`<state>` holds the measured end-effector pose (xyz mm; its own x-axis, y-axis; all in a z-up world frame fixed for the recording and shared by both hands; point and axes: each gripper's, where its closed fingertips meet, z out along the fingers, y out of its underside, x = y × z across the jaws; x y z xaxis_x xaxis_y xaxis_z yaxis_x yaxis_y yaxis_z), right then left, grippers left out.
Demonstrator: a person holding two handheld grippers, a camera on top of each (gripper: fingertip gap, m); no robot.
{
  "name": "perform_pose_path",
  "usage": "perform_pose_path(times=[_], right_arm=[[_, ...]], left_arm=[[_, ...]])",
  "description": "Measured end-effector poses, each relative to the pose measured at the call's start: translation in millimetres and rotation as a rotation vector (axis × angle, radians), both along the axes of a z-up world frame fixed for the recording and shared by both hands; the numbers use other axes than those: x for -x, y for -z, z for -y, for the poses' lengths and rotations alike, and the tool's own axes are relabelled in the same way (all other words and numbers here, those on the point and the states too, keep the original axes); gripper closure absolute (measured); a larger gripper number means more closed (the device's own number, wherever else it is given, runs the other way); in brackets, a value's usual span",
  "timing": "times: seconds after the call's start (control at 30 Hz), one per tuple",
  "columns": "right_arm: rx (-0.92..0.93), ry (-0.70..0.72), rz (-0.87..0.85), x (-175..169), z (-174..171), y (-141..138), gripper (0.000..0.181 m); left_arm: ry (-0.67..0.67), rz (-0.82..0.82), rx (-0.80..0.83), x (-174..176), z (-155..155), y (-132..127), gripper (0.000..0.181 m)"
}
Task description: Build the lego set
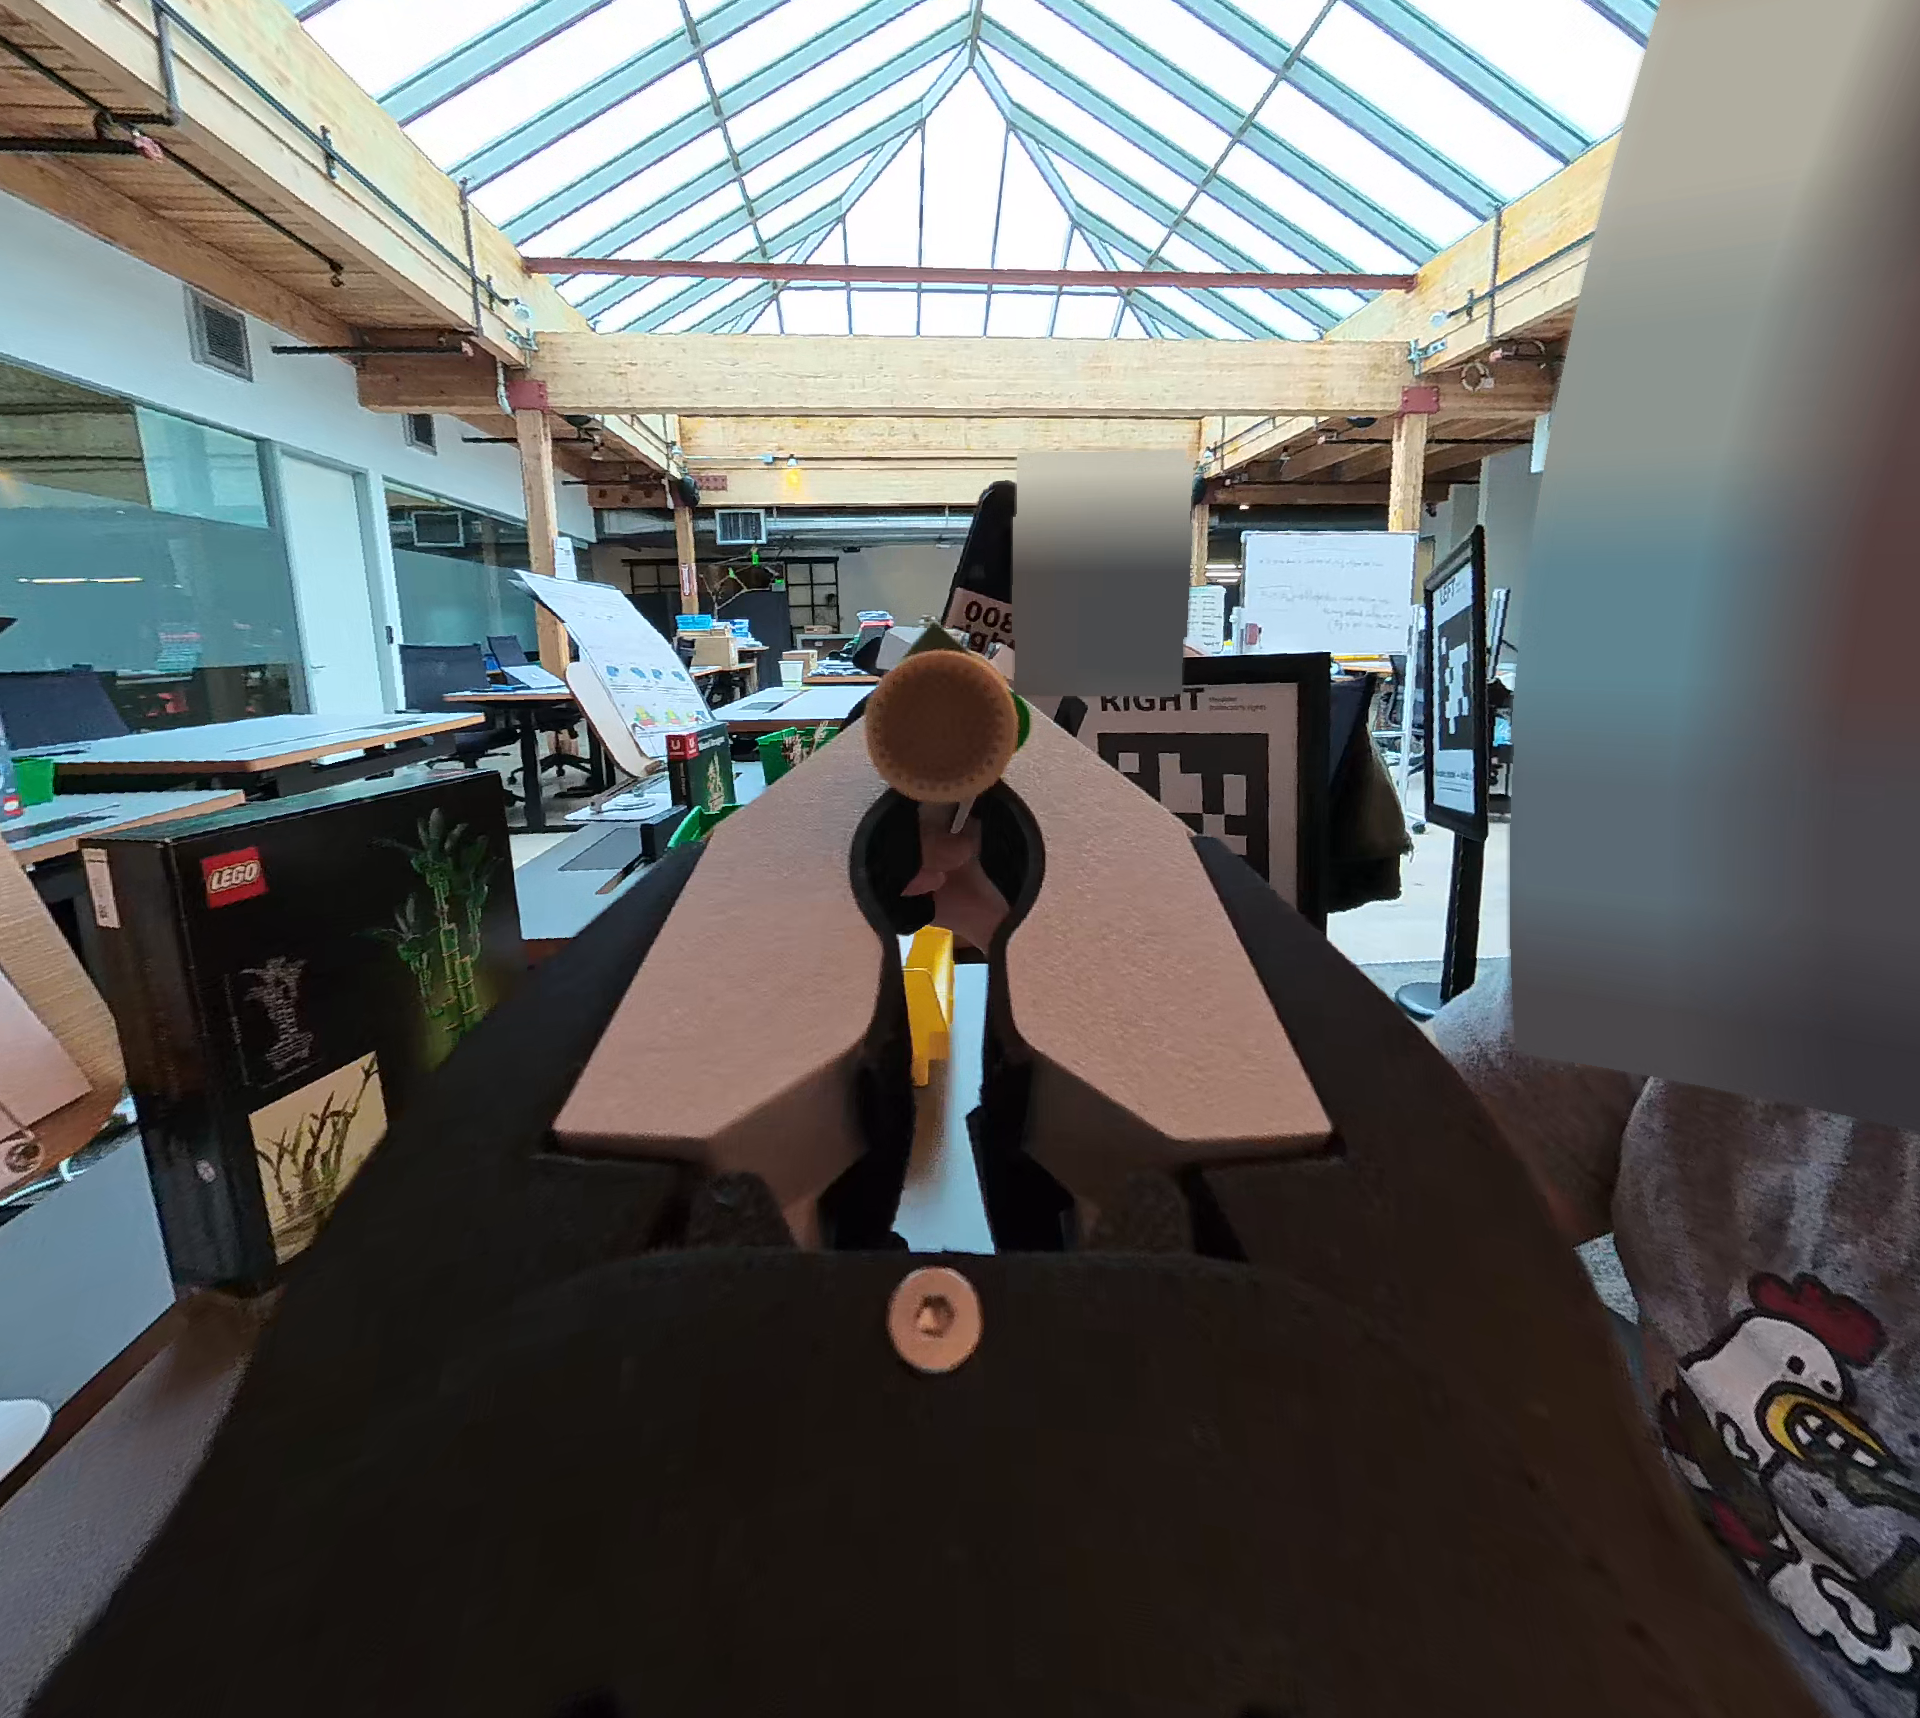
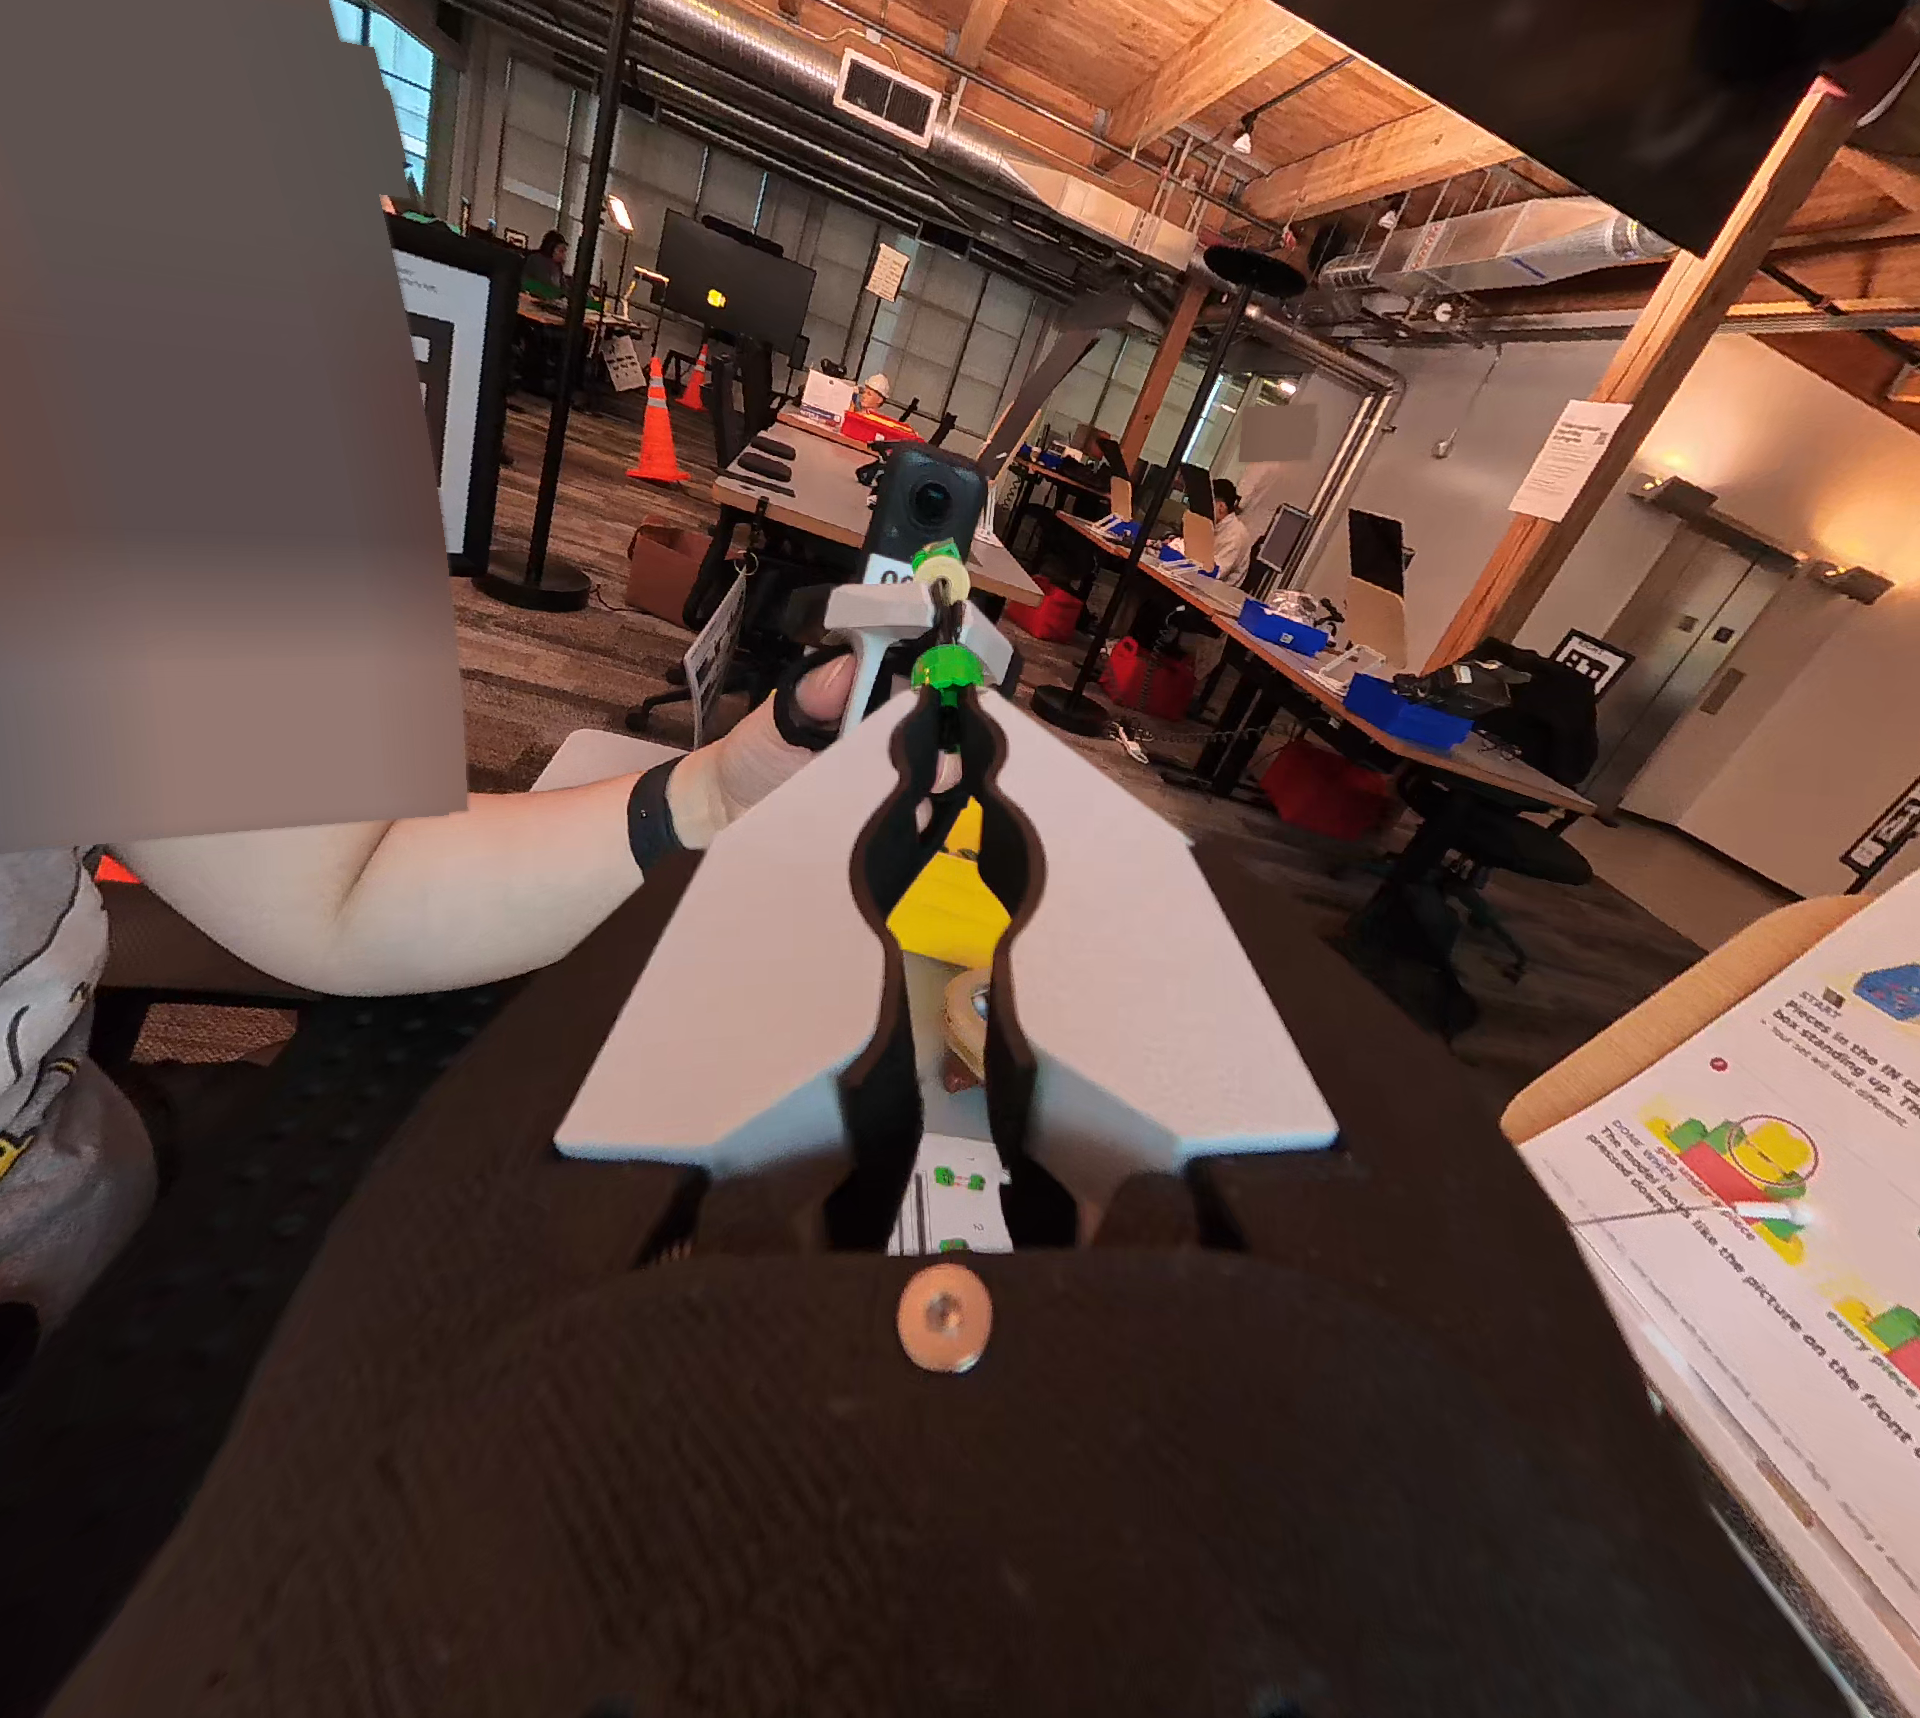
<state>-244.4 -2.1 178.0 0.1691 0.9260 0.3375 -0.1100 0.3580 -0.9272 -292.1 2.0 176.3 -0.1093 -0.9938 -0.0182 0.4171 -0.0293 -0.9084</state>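
Left gripper [image 1: 940,769]: fingers drawn together at the tips, clamped on a round tan lego piece [image 1: 938,725] raised in the air.
Right gripper [image 2: 948,712]: fingers narrow, pinching a thin dark stem [image 2: 948,726] that carries a green lego piece [image 2: 943,667].
Relation: both grippers meet tip to tip above the table.
Below: yellow bin [image 2: 948,901].
Left side: lego box [image 1: 301,1003], upright.
Right side: instruction sheet [image 2: 1756,1190].
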Motion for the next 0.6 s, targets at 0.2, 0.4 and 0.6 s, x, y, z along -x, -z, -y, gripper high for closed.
perform_pose_path(times=[0.2, 0.4, 0.6], right_arm=[[0.002, 0.004, -0.005, 1, -1, -1, 0.179], [-0.047, -0.050, -0.077, -2, 3, -6, 0.150], [0.040, -0.165, -0.430, -12, -13, -26, 0.148]], left_arm=[[0.000, 0.010, 0.018, 1, -2, 0, 0.180], [-0.038, 0.022, 0.032, 1, -6, -6, 0.179], [-0.047, 0.127, 0.069, 3, -7, -14, 0.180]])
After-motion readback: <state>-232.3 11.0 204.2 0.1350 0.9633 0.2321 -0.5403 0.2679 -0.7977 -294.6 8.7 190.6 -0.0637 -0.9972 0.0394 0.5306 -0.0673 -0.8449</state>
